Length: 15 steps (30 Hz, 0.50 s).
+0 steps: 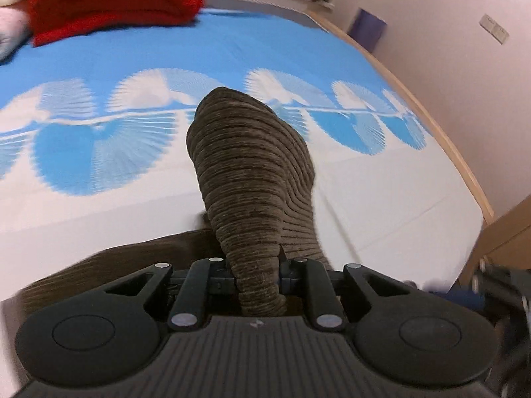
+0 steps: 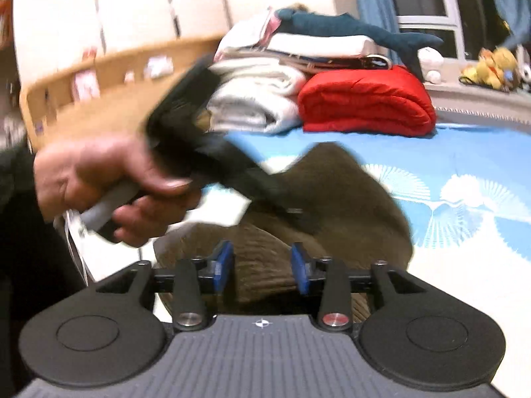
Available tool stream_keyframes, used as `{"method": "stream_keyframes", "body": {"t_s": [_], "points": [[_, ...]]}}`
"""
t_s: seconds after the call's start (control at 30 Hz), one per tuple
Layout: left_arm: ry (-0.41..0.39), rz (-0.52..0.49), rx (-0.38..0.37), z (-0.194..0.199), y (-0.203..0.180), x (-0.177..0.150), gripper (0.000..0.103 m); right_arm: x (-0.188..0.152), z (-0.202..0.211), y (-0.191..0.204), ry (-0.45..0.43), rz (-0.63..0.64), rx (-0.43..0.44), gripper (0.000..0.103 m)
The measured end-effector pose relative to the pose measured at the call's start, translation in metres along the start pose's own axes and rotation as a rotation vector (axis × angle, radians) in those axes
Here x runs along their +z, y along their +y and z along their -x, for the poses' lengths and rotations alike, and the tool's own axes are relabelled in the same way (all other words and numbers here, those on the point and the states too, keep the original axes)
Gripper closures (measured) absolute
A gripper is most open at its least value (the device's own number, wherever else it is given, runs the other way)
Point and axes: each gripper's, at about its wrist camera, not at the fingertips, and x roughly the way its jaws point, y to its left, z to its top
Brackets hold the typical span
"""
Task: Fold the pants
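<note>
The brown corduroy pants [image 1: 252, 179] lie on the bed [image 1: 381, 205], well in front of the red blanket [image 1: 113, 3]. The left gripper [image 1: 257, 282] has its jaws pinched tight on a bunched fold, lifting it. The right gripper [image 2: 262, 265] hovers over the pants, jaws spread apart, gripping nothing.

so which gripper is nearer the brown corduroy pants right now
Left. The left gripper is clamped on a bunched fold of the brown corduroy pants, lifting it off the bed. The right gripper is open just above the fabric, apparently not gripping it.
</note>
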Motion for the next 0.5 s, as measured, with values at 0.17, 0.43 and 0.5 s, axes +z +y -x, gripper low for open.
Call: {"method": "stream_keyframes", "body": {"t_s": [0.17,0.43,0.5], "points": [[-0.037,0.145,0.030,0.054,0.084,-0.025,0.083,-0.006,-0.010,-0.026,0.028,-0.191,-0.050,0.049],[0.006,0.432,0.194,0.074,0.183,-0.065,0.065,-0.031,-0.075,-0.043,0.264,-0.452,-0.125,0.042],[0.013,0.449,0.179,0.073,0.188,-0.070,0.050,-0.036,-0.095,-0.041,0.302,-0.455,-0.144,0.038]]}}
